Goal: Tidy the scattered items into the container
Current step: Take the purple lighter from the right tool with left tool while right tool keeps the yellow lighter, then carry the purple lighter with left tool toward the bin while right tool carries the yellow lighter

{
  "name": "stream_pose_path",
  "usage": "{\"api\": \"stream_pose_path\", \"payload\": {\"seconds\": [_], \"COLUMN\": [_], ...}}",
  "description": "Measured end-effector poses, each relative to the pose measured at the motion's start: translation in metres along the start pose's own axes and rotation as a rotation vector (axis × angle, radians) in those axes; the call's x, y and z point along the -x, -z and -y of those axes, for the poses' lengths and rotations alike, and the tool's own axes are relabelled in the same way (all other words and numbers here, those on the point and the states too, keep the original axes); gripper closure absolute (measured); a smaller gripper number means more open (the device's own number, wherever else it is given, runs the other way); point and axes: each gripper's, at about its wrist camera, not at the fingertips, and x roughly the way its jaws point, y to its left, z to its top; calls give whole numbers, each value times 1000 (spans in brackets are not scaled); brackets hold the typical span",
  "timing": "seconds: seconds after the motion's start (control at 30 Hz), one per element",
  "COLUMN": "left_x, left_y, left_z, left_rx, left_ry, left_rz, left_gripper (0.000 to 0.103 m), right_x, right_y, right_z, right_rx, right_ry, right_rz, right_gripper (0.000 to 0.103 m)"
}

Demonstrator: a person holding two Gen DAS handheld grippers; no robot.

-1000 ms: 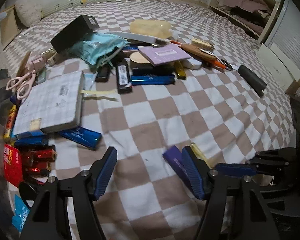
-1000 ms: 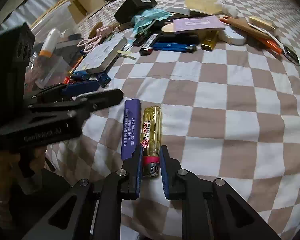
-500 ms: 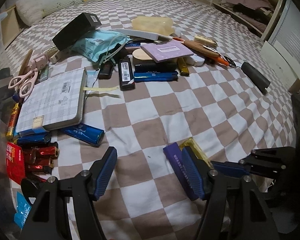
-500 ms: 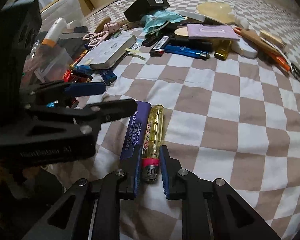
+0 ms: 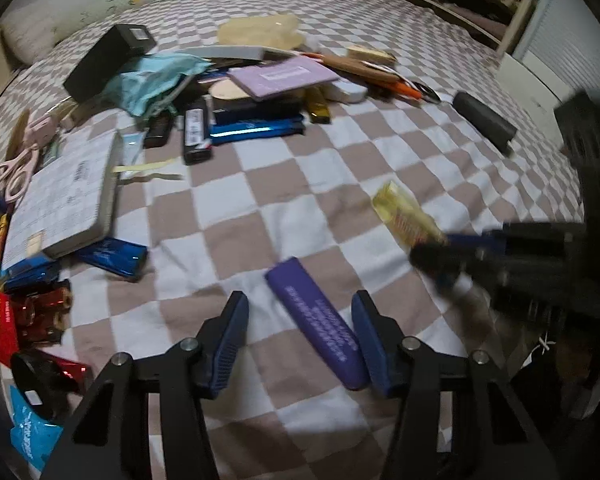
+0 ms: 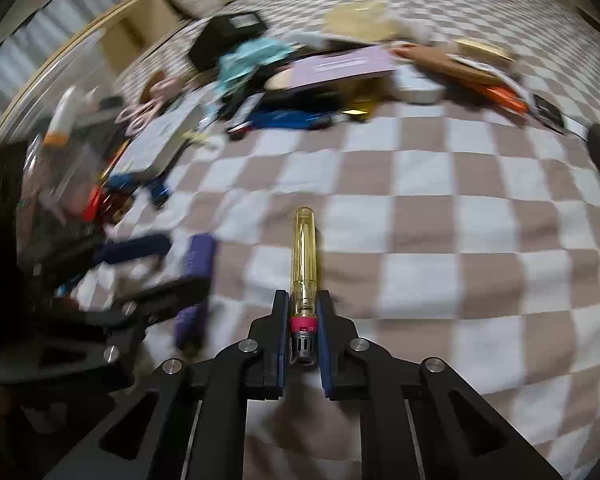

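Jaws of the right gripper [image 6: 303, 322] clamp a yellow lighter [image 6: 304, 260]; left gripper [image 5: 298, 342] jaws gape around a purple lighter [image 5: 316, 324].

Nothing can be read for certain. The purple lighter [image 5: 316, 324] at lower centre of the left wrist view bears rows of white print, too blurred to make out. The notebook [image 5: 66, 196] at left shows a barcode label, also illegible.

The purple lighter [image 5: 318, 330] lies on the checked blanket [image 5: 292, 184] between the left gripper [image 5: 300, 344] fingers — nearer the right one. The yellow lighter [image 6: 303, 258] sits in the right gripper [image 6: 303, 334], off to its right. Behind, a clutter pile [image 5: 236, 92]; left, the notebook [image 5: 66, 196].
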Motion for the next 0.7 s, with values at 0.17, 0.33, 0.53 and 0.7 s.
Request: {"api": "stream_pose_path", "payload": {"seconds": [0.17,0.33,0.53,0.7], "left_x": [-4,-4,-5,-5], "left_y": [3,13,15,17], "left_z": [9,-2,5,14], "left_rx": [-19,-69,-97,-151], "left_ry": [-9,9,5,34], "left_rz": [0,4,3,6], "left_gripper": [50,65,68,79], "right_x": [3,-2,-4,-5], "right_y": [-4,-2,-6,-9], "right_z": [18,17,23,30], "right_rx": [-62,-63,-49,-63], "right_ry": [-4,6,2,-15], "right_rz": [3,-2,-5,-4], "right_gripper": [90,90,90,90]}}
